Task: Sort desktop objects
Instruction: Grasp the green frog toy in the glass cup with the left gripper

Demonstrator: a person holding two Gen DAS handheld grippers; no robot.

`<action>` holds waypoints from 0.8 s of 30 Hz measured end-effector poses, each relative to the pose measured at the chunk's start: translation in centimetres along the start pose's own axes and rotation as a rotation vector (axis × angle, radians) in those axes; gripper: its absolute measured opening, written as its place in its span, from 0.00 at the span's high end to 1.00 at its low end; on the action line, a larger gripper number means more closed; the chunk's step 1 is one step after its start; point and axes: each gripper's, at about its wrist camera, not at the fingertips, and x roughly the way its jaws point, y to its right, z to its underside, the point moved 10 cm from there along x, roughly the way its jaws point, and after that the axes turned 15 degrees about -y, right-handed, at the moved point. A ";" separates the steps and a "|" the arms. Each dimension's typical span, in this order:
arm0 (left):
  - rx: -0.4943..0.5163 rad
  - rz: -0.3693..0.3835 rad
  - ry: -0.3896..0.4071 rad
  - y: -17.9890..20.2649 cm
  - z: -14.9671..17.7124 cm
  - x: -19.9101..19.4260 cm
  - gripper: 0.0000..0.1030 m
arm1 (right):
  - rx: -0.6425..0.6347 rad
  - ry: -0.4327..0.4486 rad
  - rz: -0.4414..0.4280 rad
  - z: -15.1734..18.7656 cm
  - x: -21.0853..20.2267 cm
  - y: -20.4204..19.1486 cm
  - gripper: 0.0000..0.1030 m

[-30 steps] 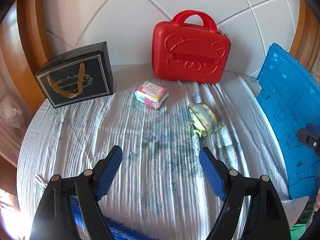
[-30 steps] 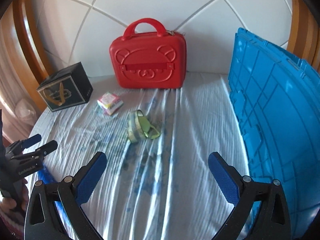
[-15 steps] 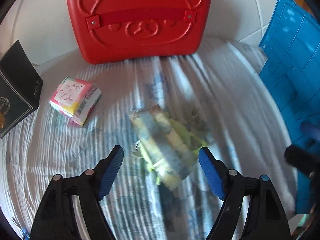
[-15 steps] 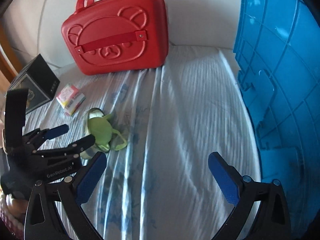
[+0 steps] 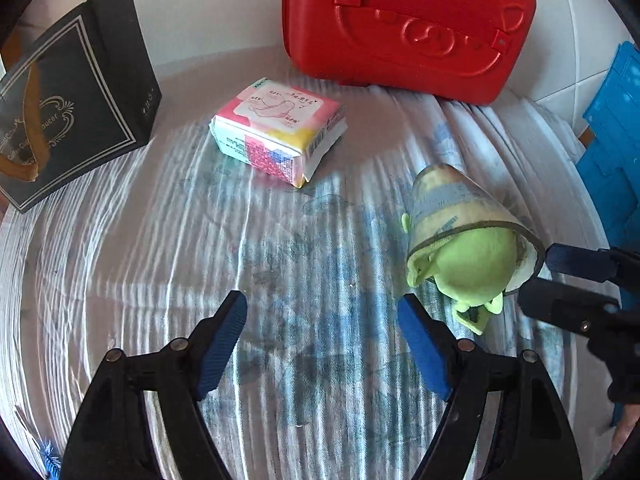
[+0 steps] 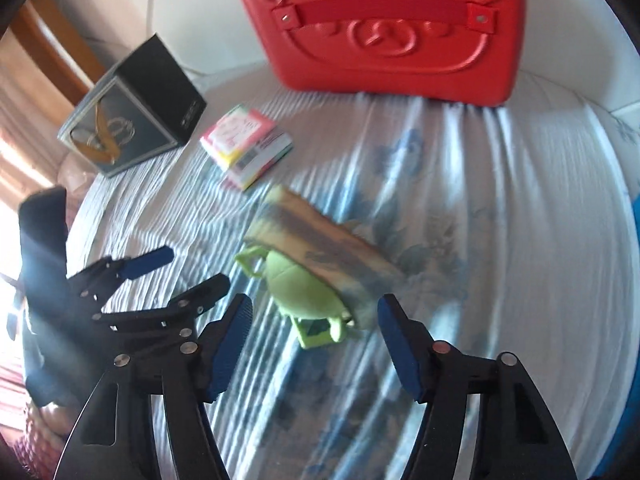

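Observation:
A soft green pouch with a striped yellow-grey flap [image 5: 472, 248] lies on the white cloth. In the right wrist view the pouch [image 6: 304, 292] sits just ahead of my right gripper [image 6: 316, 328]. Its near end reaches in between the blue pads, which do not touch it; the jaws are closing. My left gripper [image 5: 322, 340] hovers open over bare cloth, left of the pouch, with nothing between its fingers. A pink and yellow packet [image 5: 280, 132] lies further back. The right gripper [image 5: 536, 280] shows at the pouch's right edge.
A red bear-face case [image 5: 408, 20] stands against the back wall. A black gift bag [image 5: 72, 96] stands at the back left. A blue crate [image 5: 612, 140] flanks the right side. The left gripper [image 6: 200, 268] is close beside the right one's left finger.
Both grippers have come down and forward toward the cloth. The right jaws have narrowed around the pouch's near end. The pouch now lies right of the left gripper's fingers.

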 end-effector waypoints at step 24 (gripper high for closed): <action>-0.043 -0.046 0.018 -3.7 -1.6 0.2 0.24 | 0.132 0.099 0.013 -1.6 -1.7 3.5 0.37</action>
